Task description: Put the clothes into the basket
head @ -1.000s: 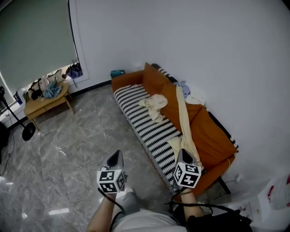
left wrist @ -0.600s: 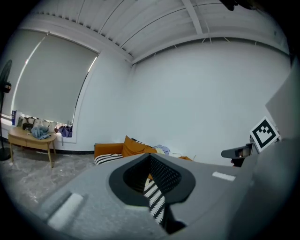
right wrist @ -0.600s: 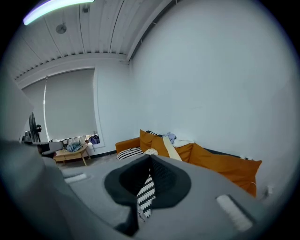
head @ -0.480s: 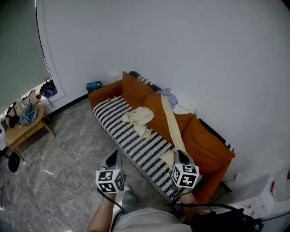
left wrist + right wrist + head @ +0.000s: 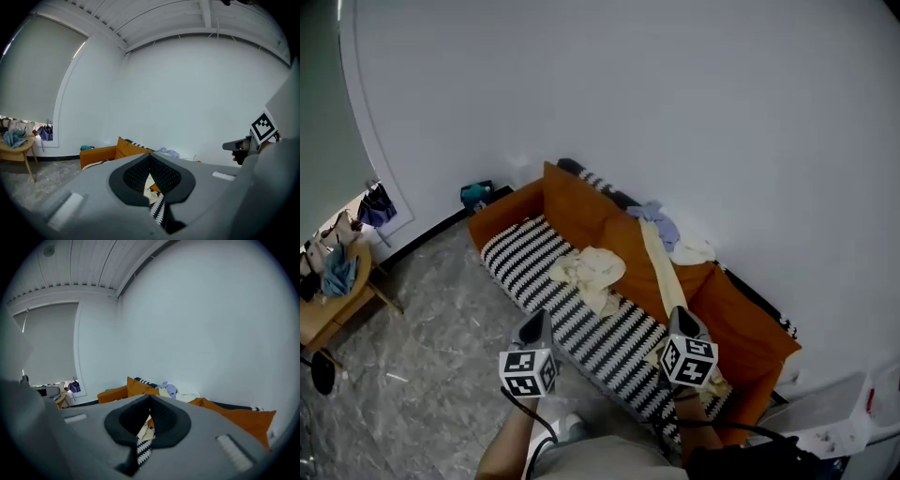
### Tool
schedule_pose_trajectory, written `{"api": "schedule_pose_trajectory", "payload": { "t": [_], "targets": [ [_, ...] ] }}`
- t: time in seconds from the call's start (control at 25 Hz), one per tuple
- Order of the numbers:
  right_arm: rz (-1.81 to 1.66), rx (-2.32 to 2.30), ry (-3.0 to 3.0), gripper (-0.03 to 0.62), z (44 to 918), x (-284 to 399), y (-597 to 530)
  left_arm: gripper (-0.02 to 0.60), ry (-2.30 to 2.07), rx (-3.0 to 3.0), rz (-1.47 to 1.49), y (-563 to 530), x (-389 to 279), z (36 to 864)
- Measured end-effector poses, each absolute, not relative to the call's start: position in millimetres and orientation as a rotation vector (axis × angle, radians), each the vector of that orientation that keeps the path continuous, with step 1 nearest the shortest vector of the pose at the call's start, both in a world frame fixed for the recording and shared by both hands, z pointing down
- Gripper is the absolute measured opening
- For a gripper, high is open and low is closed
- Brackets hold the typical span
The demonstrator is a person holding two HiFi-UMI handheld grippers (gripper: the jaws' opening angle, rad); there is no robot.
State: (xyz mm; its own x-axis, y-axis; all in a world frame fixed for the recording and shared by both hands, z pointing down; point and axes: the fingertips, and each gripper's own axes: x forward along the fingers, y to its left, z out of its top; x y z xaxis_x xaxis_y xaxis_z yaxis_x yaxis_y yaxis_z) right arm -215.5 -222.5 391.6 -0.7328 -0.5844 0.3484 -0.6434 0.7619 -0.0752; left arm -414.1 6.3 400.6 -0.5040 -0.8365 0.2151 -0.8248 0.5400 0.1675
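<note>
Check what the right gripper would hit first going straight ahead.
Likely the crumpled cream garment on the sofa's striped cover; it shows just past the shut right gripper. Depth is unclear.

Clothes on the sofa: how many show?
4: crumpled cream piece on the striped seat, long cream piece down the backrest, lilac piece and white piece atop it. Others may be hidden.

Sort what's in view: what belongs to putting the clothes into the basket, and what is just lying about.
For the job: crumpled cream garment on the seat; long cream garment down the backrest; lavender garment; white garment. I can make out no basket.
Lying about: orange sofa; wooden side table; teal object.
</note>
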Motion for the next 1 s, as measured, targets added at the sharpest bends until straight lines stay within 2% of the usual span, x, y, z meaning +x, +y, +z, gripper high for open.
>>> {"api": "schedule_pose_trajectory", "payload": {
  "t": [0.48, 1.0],
  "targets": [
    [0.267, 0.913, -2.524, 0.003, 443, -293, -257, -0.005, -2.377, 1.400, -0.052, -64, -489, 449],
    [0.247, 0.848, -2.498, 0.003, 466, -360, -308, -0.005, -2.300, 1.377, 0.036, -108, -523, 490]
  ]
}}
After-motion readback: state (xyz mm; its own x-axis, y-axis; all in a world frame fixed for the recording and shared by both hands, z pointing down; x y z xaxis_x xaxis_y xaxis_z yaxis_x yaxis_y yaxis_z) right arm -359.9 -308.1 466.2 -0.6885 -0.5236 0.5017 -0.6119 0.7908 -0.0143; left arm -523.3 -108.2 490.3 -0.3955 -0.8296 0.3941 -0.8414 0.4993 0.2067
